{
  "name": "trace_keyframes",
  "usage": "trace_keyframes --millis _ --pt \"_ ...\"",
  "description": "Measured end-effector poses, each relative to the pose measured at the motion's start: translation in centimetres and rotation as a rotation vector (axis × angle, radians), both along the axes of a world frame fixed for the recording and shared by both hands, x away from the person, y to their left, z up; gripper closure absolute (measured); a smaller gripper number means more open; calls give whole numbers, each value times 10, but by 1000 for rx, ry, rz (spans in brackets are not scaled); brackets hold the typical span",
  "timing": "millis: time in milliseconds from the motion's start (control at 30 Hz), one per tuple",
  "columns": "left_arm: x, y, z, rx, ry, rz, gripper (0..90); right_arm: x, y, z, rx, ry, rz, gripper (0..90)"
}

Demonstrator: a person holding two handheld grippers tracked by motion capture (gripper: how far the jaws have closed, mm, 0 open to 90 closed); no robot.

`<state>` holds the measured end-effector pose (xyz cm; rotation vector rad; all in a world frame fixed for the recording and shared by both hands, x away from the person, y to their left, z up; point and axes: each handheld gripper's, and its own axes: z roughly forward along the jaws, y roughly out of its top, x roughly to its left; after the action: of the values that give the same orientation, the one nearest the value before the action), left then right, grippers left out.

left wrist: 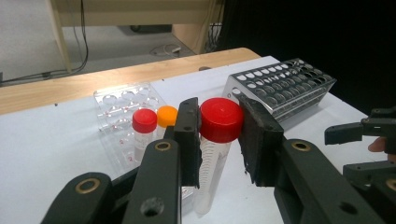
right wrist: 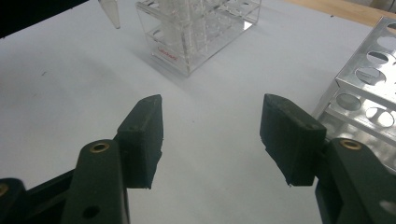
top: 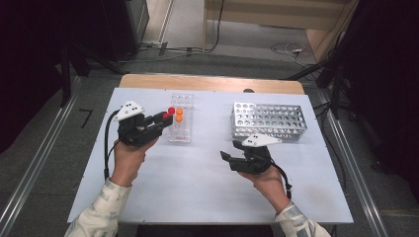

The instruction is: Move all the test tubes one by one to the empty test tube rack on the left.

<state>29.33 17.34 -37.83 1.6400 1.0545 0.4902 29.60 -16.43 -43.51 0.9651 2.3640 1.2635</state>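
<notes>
1. Far left of the table: the left gripper (top: 165, 115) has its jaws clamped on a red-capped tube (left wrist: 219, 122), squeezing right at the cap. The tube hangs down from the jaws with its clear body tilted a bit, lifted just beside the clear rack's left edge.
2. Next over is the clear rack (top: 180, 129) on the white table (top: 197, 182). It's got another red-capped tube (left wrist: 144, 122) and an orange-capped tube (left wrist: 166, 115) standing in it, side by side.
3. Middle-right, nearer the person: the right gripper (top: 226, 159) hangs low over bare table, jaws spread wide apart with nothing between them. It points left, toward the clear rack but well apart from it.
4. Far right: a metal rack (top: 267, 120) full of round holes, sitting just behind the right gripper.
</notes>
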Motion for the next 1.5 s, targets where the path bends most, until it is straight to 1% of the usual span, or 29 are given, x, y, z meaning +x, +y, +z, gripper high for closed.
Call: trace_keyframes --millis 233,300,733,1000,1333,1500 --pt "4 2 6 11 -5 10 705 0 -1 1 2 -2 -1 379" --pt "5 3 6 9 -3 14 704 0 -1 1 4 0 -2 379" --pt "16 5 10 35 5 35 705 0 -1 1 4 3 -3 378" --pt "22 4 14 33 2 46 705 0 -2 1 3 2 -4 379" --pt "29 4 14 27 2 59 705 0 -2 1 3 3 -5 378" --pt "30 2 15 32 -3 62 706 0 -2 1 5 4 -6 378"
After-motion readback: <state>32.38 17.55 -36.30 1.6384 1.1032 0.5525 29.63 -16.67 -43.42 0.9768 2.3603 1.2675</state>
